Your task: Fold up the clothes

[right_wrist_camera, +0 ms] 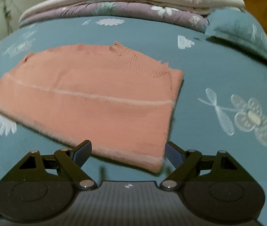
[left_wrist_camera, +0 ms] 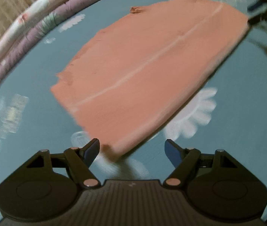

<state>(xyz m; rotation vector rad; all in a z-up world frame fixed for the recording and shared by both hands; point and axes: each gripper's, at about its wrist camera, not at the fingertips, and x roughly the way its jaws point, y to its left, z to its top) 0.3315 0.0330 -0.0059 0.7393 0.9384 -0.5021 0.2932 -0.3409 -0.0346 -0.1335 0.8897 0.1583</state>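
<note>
Both tools, left (left_wrist_camera: 132, 150) and right (right_wrist_camera: 128, 151), hang spread apart, gripping nothing, above the folded pink sweater (right_wrist_camera: 88, 101).

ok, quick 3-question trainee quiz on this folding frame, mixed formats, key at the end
1. True or false: the left gripper is clamped on the orange garment.
2. Multiple choice: what lies at the far edge of the blue floral bedsheet, behind the garment? A) a laundry basket B) folded quilts C) a pair of shoes
3. Short answer: what pale marking crosses the garment in both wrist views?

Key
1. False. Its jaws stand open with the garment's near corner just ahead of them; the right gripper is open too.
2. B
3. A thin pale stripe running across the garment.
</note>
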